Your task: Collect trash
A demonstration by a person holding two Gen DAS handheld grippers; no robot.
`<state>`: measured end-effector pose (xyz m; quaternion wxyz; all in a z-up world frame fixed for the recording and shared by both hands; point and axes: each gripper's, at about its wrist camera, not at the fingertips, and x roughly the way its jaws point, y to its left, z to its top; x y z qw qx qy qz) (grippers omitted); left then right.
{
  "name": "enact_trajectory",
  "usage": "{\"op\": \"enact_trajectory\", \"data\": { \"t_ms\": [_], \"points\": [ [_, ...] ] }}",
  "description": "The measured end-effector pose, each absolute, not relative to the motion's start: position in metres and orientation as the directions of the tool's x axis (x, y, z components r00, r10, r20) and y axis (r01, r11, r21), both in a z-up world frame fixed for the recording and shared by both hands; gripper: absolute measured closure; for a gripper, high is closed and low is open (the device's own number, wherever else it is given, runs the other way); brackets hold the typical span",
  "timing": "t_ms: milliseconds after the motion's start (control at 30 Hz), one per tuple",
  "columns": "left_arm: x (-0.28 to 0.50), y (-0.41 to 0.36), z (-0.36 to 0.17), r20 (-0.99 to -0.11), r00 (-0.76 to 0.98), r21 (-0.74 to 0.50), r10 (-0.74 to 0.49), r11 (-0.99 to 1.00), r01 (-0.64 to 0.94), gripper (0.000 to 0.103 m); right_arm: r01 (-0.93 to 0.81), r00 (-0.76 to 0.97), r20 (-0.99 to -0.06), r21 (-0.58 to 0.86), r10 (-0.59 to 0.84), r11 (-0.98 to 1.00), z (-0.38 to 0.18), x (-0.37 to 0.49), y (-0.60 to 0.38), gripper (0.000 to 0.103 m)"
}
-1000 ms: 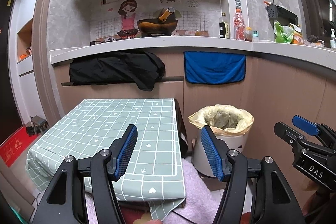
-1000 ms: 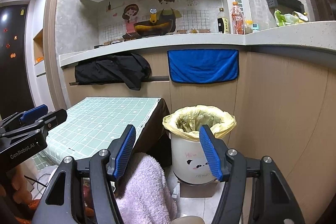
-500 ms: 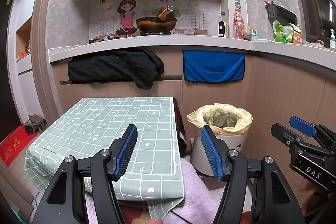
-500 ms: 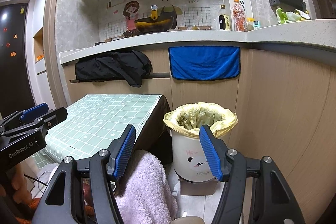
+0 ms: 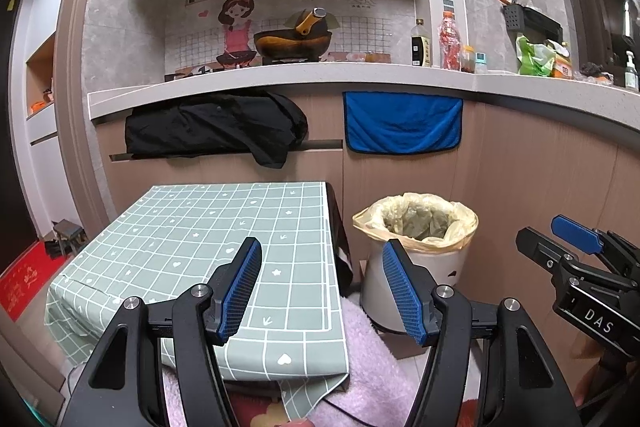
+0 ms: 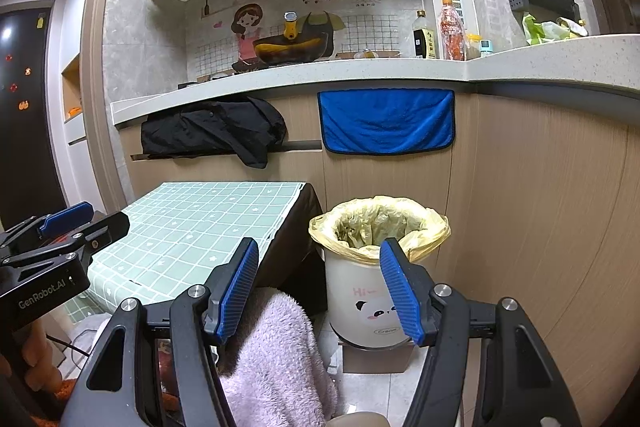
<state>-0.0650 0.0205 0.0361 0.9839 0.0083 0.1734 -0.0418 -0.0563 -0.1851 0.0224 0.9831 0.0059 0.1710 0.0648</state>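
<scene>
- The left gripper with blue ribbed pads is wide apart and holds nothing. It hangs over the near right corner of the low table with the green checked cloth.
- The right gripper is wide apart too, and empty.
- The round white bin with a panda face and a yellow plastic bag stands on the floor, just beside the table's right edge.
- A fluffy pink towel lies below the table's near edge.
- No trash shows on the table.

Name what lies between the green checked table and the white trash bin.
In the right wrist view, the dark side of the table and a pink fluffy cloth lie before the trash bin.
</scene>
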Motion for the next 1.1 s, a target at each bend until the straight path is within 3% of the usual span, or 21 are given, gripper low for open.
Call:
{"op": "enact_trajectory", "data": {
  "t_ms": [1100],
  "points": [
    [-0.0634,0.021,0.0311,-0.356,0.929,0.012,-0.105,0.993,0.117,0.039,-0.107,0.935,-0.337,0.036,0.113,0.994,0.0224,-0.0601,-0.1859,0.043]
  ]
}}
